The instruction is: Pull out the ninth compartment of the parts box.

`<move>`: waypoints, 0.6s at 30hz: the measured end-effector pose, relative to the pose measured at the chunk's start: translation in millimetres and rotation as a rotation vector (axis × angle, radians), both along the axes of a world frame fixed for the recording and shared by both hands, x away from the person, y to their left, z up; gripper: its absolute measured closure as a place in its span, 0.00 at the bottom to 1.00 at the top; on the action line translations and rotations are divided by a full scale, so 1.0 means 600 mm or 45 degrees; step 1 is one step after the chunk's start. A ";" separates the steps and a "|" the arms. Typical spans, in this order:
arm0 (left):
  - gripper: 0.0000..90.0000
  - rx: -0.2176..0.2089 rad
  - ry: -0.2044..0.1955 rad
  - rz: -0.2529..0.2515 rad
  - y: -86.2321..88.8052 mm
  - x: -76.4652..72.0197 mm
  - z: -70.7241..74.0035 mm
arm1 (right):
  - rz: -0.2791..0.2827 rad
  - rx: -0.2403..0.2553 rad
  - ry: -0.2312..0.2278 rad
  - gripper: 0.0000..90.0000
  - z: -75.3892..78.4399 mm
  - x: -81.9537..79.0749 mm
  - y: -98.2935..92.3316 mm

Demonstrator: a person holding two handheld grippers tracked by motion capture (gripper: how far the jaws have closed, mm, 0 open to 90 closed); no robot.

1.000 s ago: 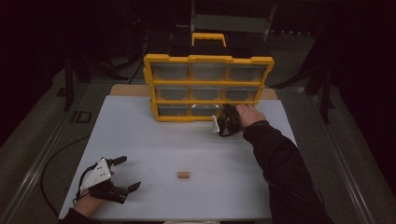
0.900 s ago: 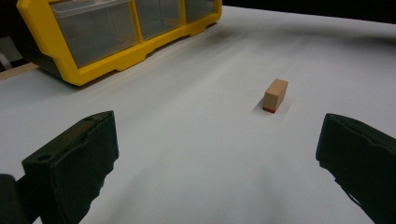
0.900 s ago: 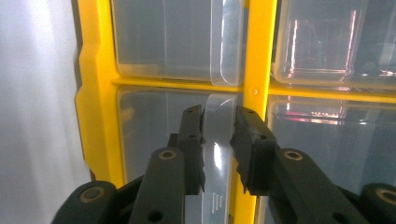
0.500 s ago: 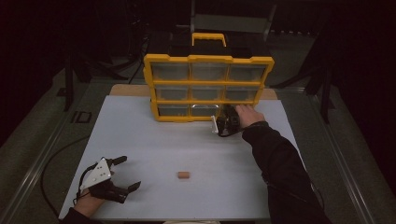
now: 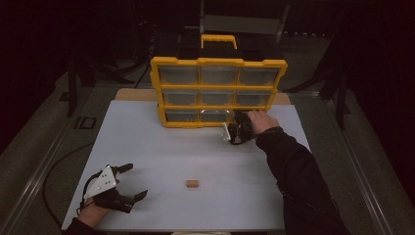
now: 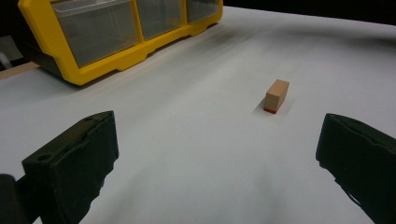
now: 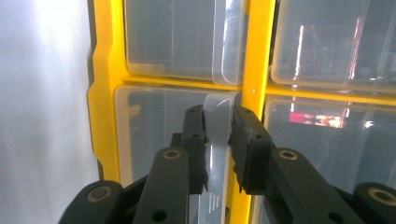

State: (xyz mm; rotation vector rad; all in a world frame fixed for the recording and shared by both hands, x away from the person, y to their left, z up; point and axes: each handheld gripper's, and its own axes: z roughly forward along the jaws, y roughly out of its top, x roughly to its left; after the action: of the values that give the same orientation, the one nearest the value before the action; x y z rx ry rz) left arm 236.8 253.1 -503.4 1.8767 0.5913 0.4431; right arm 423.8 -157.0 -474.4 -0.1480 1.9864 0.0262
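Observation:
A yellow organizer (image 5: 219,62) with clear drawers stands upright at the back of the white table. My right gripper (image 5: 230,128) reaches its bottom row, near the middle drawer (image 5: 214,116). In the right gripper view the right gripper (image 7: 217,116) is shut on that drawer's clear pull tab (image 7: 217,135), beside a yellow divider (image 7: 254,65). A small wooden block (image 5: 192,183) with a red end lies on the table near the front. My left gripper (image 5: 136,180) rests at the front left, open, with nothing between its jaws. The left gripper view shows the block (image 6: 276,95) ahead of the left gripper (image 6: 217,163).
The white tabletop (image 5: 147,132) stretches between the organizer and the block. A dark cable (image 5: 49,171) trails off the table's left side. The person's dark sleeve (image 5: 298,181) crosses the right half of the table. Dark stands and floor surround the table.

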 end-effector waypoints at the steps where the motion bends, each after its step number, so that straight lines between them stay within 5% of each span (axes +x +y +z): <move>1: 0.00 0.000 -0.001 0.002 0.000 0.000 0.000 | 0.008 0.000 -0.001 0.85 0.003 0.001 -0.001; 18: 0.00 0.000 -0.003 0.004 0.000 0.000 0.000 | 0.038 0.025 0.048 0.84 0.007 -0.011 -0.009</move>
State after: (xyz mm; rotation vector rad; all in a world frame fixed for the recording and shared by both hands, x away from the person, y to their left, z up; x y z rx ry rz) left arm 236.7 253.1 -503.3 1.8749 0.5928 0.4476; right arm 417.1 -162.2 -470.1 -0.1652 2.0211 0.0679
